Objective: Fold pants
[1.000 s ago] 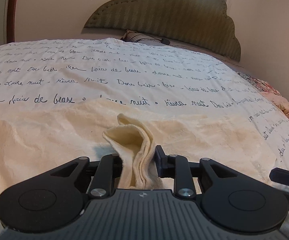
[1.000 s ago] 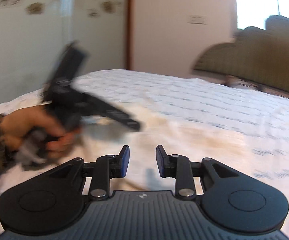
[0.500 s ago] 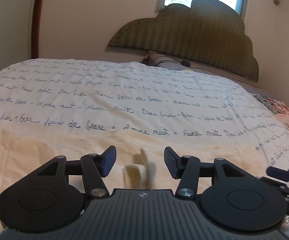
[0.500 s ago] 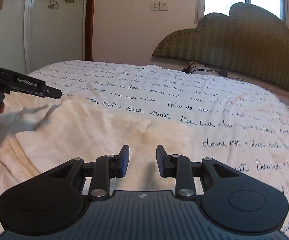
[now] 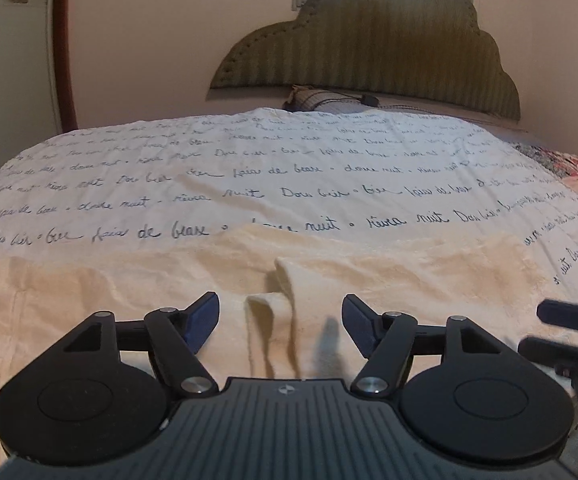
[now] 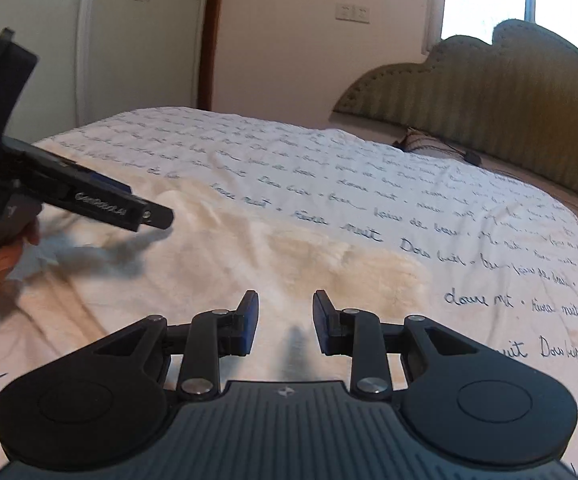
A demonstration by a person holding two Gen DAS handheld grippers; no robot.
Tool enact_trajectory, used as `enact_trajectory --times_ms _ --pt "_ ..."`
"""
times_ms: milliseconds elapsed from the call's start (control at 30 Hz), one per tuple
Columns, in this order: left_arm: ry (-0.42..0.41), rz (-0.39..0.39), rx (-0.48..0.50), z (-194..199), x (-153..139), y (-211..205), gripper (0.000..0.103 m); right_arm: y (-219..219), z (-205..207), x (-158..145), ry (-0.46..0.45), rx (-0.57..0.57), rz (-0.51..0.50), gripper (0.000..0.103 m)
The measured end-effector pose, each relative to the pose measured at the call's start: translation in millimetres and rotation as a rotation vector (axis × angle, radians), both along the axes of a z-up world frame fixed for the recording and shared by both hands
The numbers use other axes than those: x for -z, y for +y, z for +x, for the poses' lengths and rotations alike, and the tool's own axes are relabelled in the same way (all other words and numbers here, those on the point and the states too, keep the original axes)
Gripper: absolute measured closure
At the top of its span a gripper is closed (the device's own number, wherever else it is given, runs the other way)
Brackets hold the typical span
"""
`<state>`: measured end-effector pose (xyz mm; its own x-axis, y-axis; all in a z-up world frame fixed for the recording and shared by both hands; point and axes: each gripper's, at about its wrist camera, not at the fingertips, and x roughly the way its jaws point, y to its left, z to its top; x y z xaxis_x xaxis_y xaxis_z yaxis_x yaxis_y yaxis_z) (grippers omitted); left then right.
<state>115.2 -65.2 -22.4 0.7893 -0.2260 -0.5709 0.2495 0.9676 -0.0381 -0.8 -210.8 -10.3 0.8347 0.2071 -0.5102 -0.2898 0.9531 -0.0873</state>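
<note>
The pants [image 5: 249,280], cream-coloured, lie spread flat across the near part of the bed [image 5: 289,168], on top of the script-printed cover. In the left wrist view a small raised pleat of the fabric stands just ahead of the left gripper [image 5: 281,322], between the lines of its fingers but touching neither.

I read the left gripper as wide open and empty. The right gripper [image 6: 285,320] is partly open, with a clear gap between its pads, and holds nothing; it hovers over the right portion of the pants.

Judgement: the step in hand is a pause between folds, both tools free of the cloth. The next move calls for selecting a fresh edge or corner on each side, closing on a single layer group, and lifting both evenly so the fold line stays straight.

Limits of view: the near edge of the pants is hidden under both gripper bodies. I cannot tell waistband from leg ends, nor how many layers are stacked. The left extent of the cloth is cut off.
</note>
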Motion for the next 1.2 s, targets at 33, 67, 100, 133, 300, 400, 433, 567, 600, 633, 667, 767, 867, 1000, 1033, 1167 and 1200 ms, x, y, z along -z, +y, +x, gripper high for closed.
enact_trajectory --times_ms 33,67,100,133,300,400,433,567,600,633,667,767,867,1000,1033,1167,1200 --pt "0.007 -0.027 -0.017 -2.1 -1.7 7.2 0.031 11.1 -7.7 -0.7 -0.026 -0.041 -0.018 0.074" --pt "0.023 -0.067 -0.029 -3.3 -4.1 15.8 0.031 23.5 -16.9 -2.0 -0.057 -0.087 -0.045 0.074" --pt "0.044 -0.108 -0.038 -3.3 -5.8 23.5 0.031 36.0 -24.6 -1.8 -0.089 -0.132 -0.078 0.074" --pt "0.069 -0.153 -0.046 -3.3 -8.5 31.9 0.031 51.3 -32.8 -0.9 -0.124 -0.189 -0.127 0.074" --pt "0.135 -0.307 -0.058 -7.0 -14.6 58.3 0.029 102.3 -42.2 11.3 -0.183 -0.343 -0.277 0.074" --pt "0.137 -0.303 -0.065 -10.7 -13.7 61.1 0.029 113.7 -34.8 21.8 -0.162 -0.34 -0.336 0.074" --pt "0.14 -0.306 -0.066 -10.9 -12.8 61.8 0.029 114.6 -32.2 24.0 -0.155 -0.334 -0.337 0.074" --pt "0.166 -0.376 -0.043 -12.0 -13.4 64.4 0.029 116.6 -18.0 30.2 -0.14 -0.28 -0.361 0.075" --pt "0.182 -0.407 -0.028 -10.4 -14.2 65.4 0.028 118.7 -13.9 31.3 -0.141 -0.272 -0.373 0.075" --pt "0.202 -0.448 -0.006 -8.8 -15.5 66.5 0.028 121.2 -11.7 32.3 -0.141 -0.278 -0.377 0.086" --pt "0.223 -0.487 0.019 -7.7 -16.0 67.3 0.026 123.6 -9.9 33.1 -0.139 -0.287 -0.372 0.092" --pt "0.294 -0.572 0.078 -2.6 -13.7 67.7 0.022 122.2 -7.0 28.8 -0.164 -0.278 -0.323 0.095" --pt "0.377 -0.626 0.104 7.6 -4.5 62.9 0.021 100.9 -4.9 13.6 -0.159 -0.252 -0.181 0.096" --pt "0.46 -0.717 0.1 26.5 12.9 52.7 0.022 76.0 -10.4 -3.8 -0.156 -0.255 -0.045 0.096" --pt "0.464 -0.735 0.083 31.1 16.6 50.9 0.023 74.0 -12.4 -5.9 -0.159 -0.261 -0.031 0.096" --pt "0.481 -0.768 0.029 48.0 29.5 47.0 0.086 70.8 -14.5 -4.9 -0.14 -0.279 -0.002 0.096" --pt "0.476 -0.76 0.026 49.0 30.1 47.0 0.095 72.0 -13.8 -3.2 -0.133 -0.282 -0.004 0.096"
